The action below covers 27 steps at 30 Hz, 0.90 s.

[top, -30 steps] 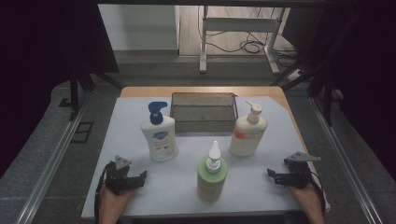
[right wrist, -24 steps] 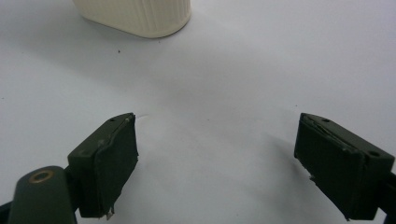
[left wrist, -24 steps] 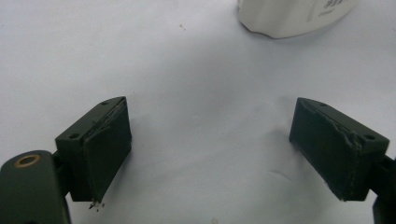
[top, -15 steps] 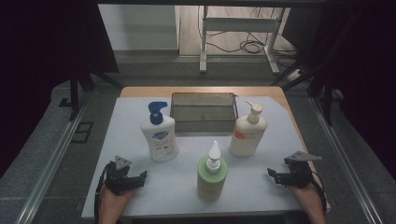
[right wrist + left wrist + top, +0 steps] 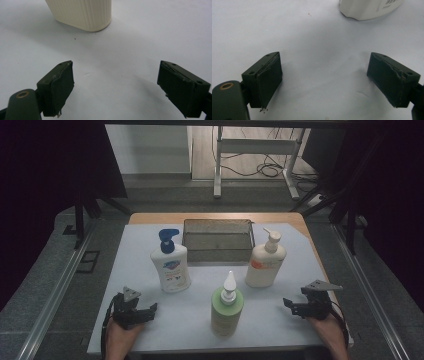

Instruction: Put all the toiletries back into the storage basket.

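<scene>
Left claw (image 5: 150, 309) and right claw (image 5: 289, 304) both gape wide, empty, flanking the green spray-nozzle bottle (image 5: 226, 306). White blue-pump bottle (image 5: 171, 264) and cream pump bottle (image 5: 265, 261) stand behind it.

A wooden tabletop (image 5: 150, 218) under a pale sheet (image 5: 300, 265) stands on grey carpet (image 5: 45, 285). Dark curtains (image 5: 50, 165) hang on both sides. Beyond, a white metal frame (image 5: 260, 150) and black cables (image 5: 252, 169) sit on lit flooring.

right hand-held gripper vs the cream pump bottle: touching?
Apart. In the right gripper view, bare white table cover lies between the open right hand-held gripper and the cream pump bottle; the high view shows the same gap.
</scene>
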Motion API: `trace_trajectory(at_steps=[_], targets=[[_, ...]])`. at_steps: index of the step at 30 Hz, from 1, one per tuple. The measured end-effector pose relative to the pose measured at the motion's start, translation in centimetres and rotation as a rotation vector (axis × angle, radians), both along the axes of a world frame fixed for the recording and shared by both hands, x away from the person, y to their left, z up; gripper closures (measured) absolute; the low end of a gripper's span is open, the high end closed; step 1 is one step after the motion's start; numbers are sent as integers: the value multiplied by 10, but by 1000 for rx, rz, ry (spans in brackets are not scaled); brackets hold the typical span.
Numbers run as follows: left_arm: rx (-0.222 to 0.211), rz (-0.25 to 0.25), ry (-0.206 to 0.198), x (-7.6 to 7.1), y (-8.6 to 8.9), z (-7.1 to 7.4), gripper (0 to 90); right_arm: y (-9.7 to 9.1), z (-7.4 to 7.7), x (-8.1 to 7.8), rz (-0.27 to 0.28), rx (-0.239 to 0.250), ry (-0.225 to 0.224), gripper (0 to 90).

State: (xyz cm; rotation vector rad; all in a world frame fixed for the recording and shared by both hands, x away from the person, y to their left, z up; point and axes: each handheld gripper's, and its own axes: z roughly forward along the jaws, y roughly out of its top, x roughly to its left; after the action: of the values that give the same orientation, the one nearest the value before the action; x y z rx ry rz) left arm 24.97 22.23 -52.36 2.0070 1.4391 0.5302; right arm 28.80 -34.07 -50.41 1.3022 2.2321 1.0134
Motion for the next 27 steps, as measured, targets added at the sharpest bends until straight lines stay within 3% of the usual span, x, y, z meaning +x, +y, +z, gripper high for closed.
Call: trace_trajectory(at_steps=[10,14,15,19,20,22,24,26,27], targets=[[0,1,-1,0,0,0,126,1,11,4,75,10,17,173],[0,1,0,0,0,0,126,1,18,6,85,32,6,294],[0,1,-1,0,0,0,126,1,23,6,86,43,4,381],[0,1,-1,0,0,0,126,1,27,9,90,46,16,472],[0,1,-1,0,0,0,126,1,28,12,99,61,28,549],[0,1,-1,0,0,0,126,1,29,13,102,59,29,596],[0,1,-1,0,0,0,126,2,29,16,114,62,25,716],[0,1,-1,0,0,0,126,3,30,17,121,58,24,753],[0,1,-1,0,0,0,126,5,31,19,122,43,17,827]])
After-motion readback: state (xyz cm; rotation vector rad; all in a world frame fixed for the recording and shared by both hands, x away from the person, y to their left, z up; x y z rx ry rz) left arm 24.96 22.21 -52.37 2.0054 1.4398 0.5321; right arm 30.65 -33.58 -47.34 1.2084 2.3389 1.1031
